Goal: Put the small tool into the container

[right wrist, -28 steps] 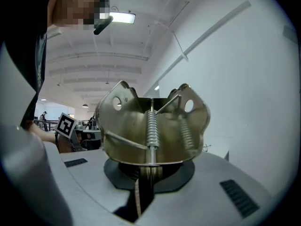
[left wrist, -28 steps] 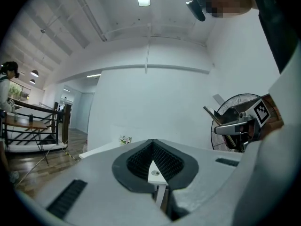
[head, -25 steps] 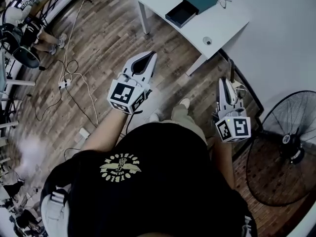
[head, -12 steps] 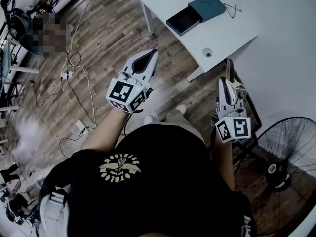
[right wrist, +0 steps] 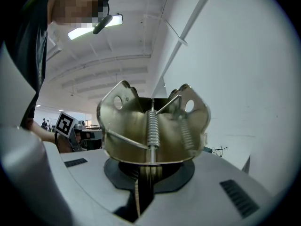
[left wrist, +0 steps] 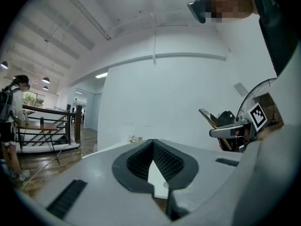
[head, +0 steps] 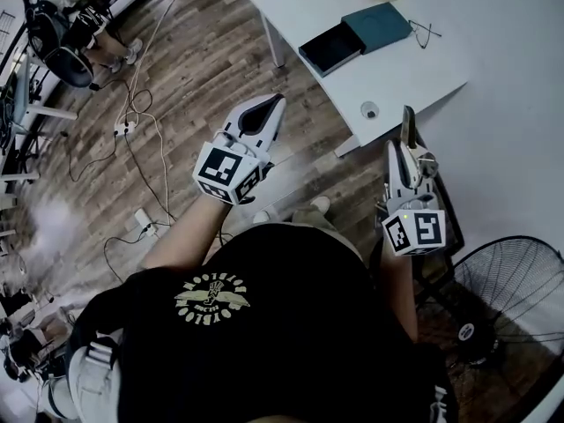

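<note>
While pinched in right gripper [right wrist: 141, 171], spring clip [right wrist: 127, 126] juts forward.

Shiny metal tool [right wrist: 153, 126], matt wooden floor [head: 203, 51].

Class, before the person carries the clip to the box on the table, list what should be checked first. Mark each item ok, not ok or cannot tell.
1. Right tool shut firmly on the metal clip: ok.
2. Left tool shut, empty and off to the side: ok.
3. Box on the white table stands open: ok.
4. Clip above the box: not ok. It is by the table's near edge, and the box lies farther in.
5. Inside of the box free of other things: cannot tell, it is too dark and small in the head view.
</note>
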